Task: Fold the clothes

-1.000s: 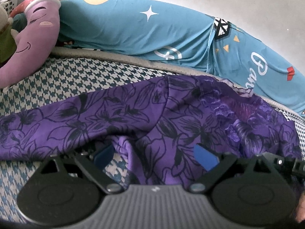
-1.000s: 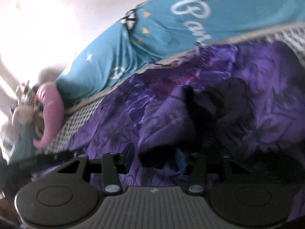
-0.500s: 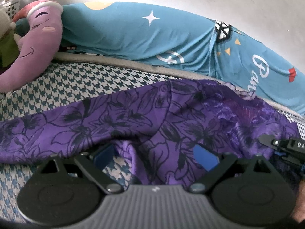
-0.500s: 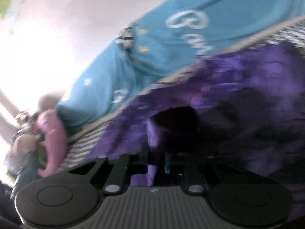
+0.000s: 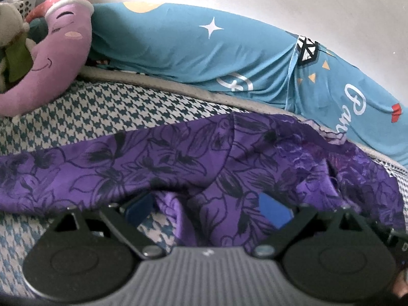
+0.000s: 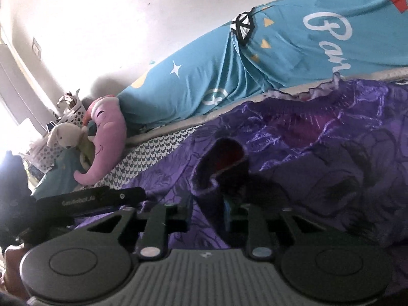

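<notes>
Purple fabric with black flower outlines, the purple garment, lies spread across the houndstooth bedcover, its far edge reaching almost to the teal pillows that lean along the wall behind the bed.

Measured from that garment: the left gripper sits at its near hem, blue pads held wide apart, with a fold of the cloth rising up between them and a patch of the checked cover showing beside the left-hand pad. Nothing is pinched there as far as I can see.

The right gripper is further along the same garment, over its crumpled, shinier part. Its fingers stand close together with a raised tuck of purple cloth caught between them (the tuck stands up in a dark little hood just ahead of the tips). Part of the left gripper shows as a black bar at the garment's left edge in this view.

Beyond the garment's left end, a lilac crescent-moon plush with a sleeping face rests on the cover, against the pillows, and a cream stuffed animal leans beside it.
</notes>
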Motion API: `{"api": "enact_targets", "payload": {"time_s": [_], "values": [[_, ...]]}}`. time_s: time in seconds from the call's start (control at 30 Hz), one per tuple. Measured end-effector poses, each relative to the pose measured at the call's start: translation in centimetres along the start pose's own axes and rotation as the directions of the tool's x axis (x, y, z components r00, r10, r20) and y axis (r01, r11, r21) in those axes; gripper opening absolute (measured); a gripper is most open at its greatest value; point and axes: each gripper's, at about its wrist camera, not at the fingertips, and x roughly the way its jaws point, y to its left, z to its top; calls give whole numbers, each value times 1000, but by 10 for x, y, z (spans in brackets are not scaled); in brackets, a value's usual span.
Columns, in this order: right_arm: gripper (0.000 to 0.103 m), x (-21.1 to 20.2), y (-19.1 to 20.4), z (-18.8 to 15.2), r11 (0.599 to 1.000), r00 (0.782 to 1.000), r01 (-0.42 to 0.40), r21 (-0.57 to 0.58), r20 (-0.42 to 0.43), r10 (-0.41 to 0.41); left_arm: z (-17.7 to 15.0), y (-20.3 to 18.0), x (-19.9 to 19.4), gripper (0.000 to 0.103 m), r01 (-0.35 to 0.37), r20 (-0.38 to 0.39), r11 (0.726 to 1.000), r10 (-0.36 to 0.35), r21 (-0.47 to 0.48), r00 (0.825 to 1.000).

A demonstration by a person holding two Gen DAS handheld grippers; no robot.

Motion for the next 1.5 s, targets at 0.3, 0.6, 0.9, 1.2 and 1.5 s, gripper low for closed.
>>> {"api": "enact_targets", "payload": {"time_s": [0.3, 0.6, 0.9, 1.2, 1.5], "values": [[44, -1, 18, -14, 990, 997, -26, -135, -81, 15, 0, -5, 5, 95, 22, -14, 999, -23, -35, 1000], [53, 14, 46, -24, 948, 989, 131, -290, -28, -145, 0, -5, 6, 95, 20, -18, 999, -21, -45, 1000], [53, 50, 62, -35, 918, 975, 195, -346, -30, -218, 6, 28, 1, 95, -32, 16, 991, 34, -130, 999], [13, 77, 61, -33, 922, 963, 250, -296, -22, -269, 3, 34, 2, 95, -48, 1, 993, 48, -106, 999], [9, 65, 58, -2, 963, 973, 224, -147, 93, -212, 6, 34, -2, 95, -57, 22, 992, 60, -112, 998]]}}
